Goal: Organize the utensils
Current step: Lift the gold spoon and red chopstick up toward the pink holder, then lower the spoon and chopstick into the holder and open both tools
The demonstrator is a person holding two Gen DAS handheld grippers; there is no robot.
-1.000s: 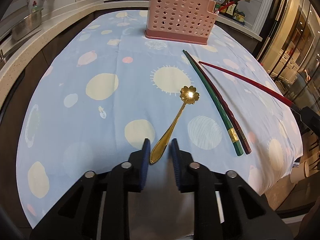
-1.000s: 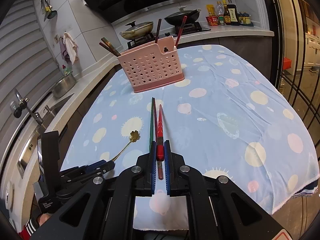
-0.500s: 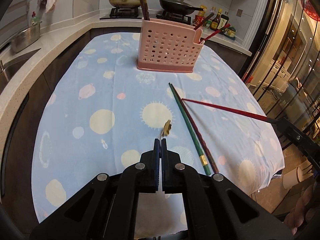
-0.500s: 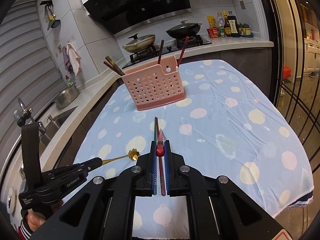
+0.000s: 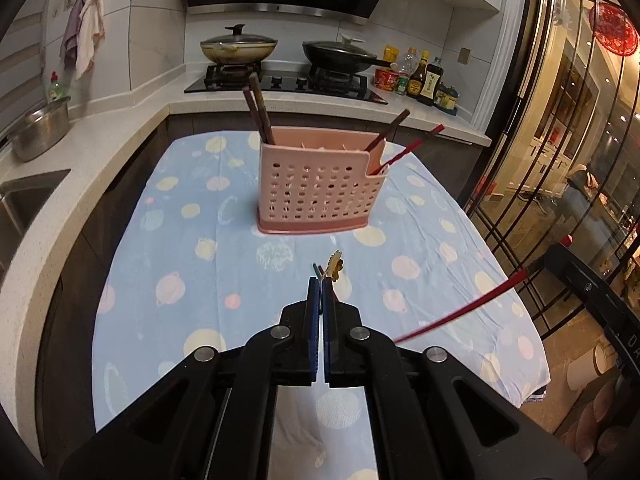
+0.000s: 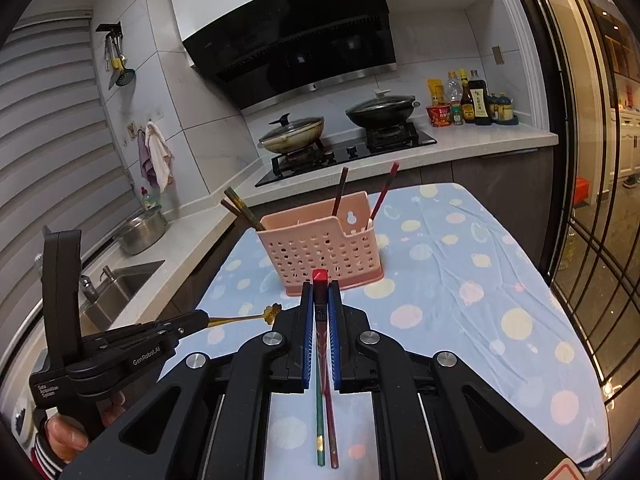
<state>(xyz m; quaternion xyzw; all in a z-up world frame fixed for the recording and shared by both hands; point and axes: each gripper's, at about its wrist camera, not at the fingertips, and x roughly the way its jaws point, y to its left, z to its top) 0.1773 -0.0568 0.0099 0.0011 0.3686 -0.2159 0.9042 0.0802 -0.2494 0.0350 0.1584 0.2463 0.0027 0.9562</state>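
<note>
The left gripper (image 5: 321,280) is clamped tight on the gold spoon (image 5: 334,269), its blue pads pressed together on the thin handle so only the flower-shaped bowl pokes out past the fingertips, glinting above the tablecloth (image 5: 192,272). From the right wrist view that same spoon (image 6: 256,316) shows side-on, slim golden handle running out of the left gripper (image 6: 202,317) to the scalloped bowl, held clear of the cloth. The right gripper (image 6: 320,286) is closed on a red chopstick (image 6: 319,278), its square red end peeking out between the pads; in the left view the chopstick (image 5: 460,314) juts across the right side of the picture, above the table. Down on the cloth, seen between the right gripper's arms, lie a green chopstick (image 6: 319,420) and a dark red chopstick (image 6: 331,428) side by side, nearly touching, the green one banded with gold near its end. Beyond both grippers stands the pink perforated utensil holder (image 5: 320,196), upright on the spotted blue cloth, with brown chopsticks (image 5: 258,114) leaning out at its left end and more sticks, one of them red, at its right.
</note>
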